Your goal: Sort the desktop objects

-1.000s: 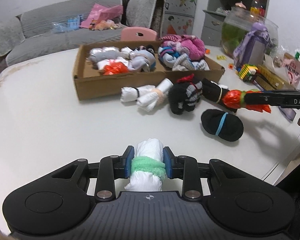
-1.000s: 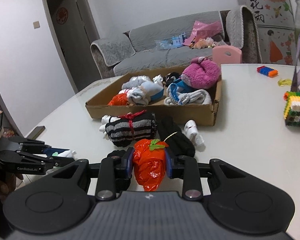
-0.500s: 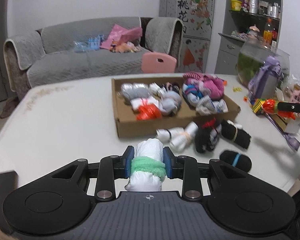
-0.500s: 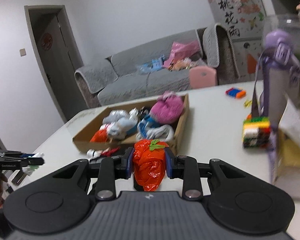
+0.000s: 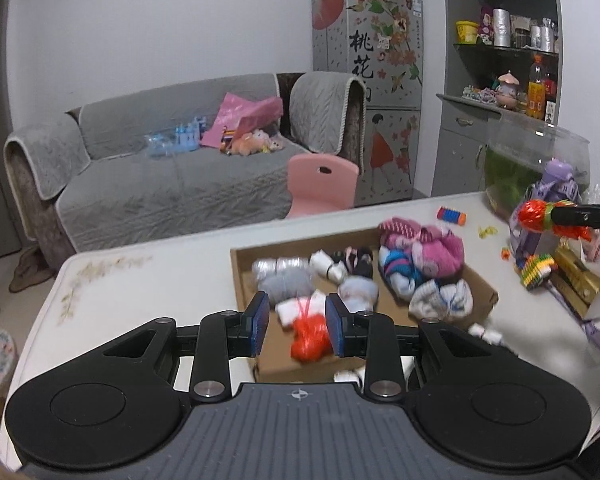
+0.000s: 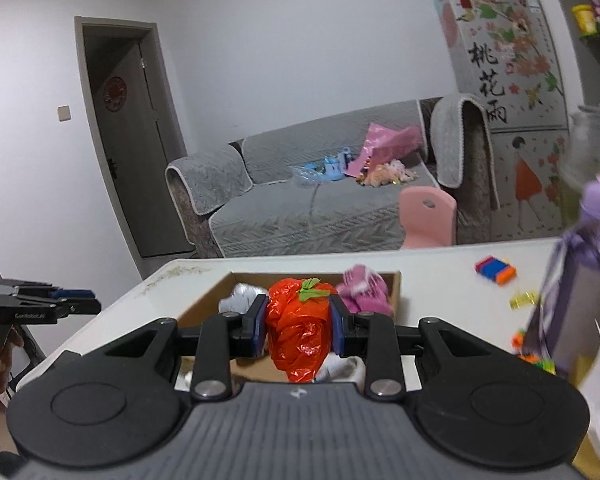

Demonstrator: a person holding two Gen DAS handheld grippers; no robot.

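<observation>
A cardboard box [image 5: 480, 282] on the white table holds several rolled sock bundles in white, grey, blue and pink. My left gripper [image 5: 298, 322] is open and empty above the box's near left part; a white roll [image 5: 300, 306] and an orange bundle [image 5: 310, 338] lie in the box beneath it. My right gripper [image 6: 298, 328] is shut on an orange bundle with a green tie [image 6: 298, 330], held above the box [image 6: 204, 300]. That bundle also shows in the left wrist view [image 5: 534, 216] at the far right.
A purple bottle [image 5: 556, 184], a colourful block toy [image 5: 536, 270], a gold box [image 5: 580, 284] and small toy pieces [image 5: 452, 216] stand on the table's right side. More sock rolls [image 5: 486, 334] lie in front of the box. A pink chair [image 5: 322, 184] and grey sofa stand behind.
My left gripper opened and no longer holds the white roll with the green band; it rose over the box. My right gripper lifted the orange bundle higher and toward the box.
</observation>
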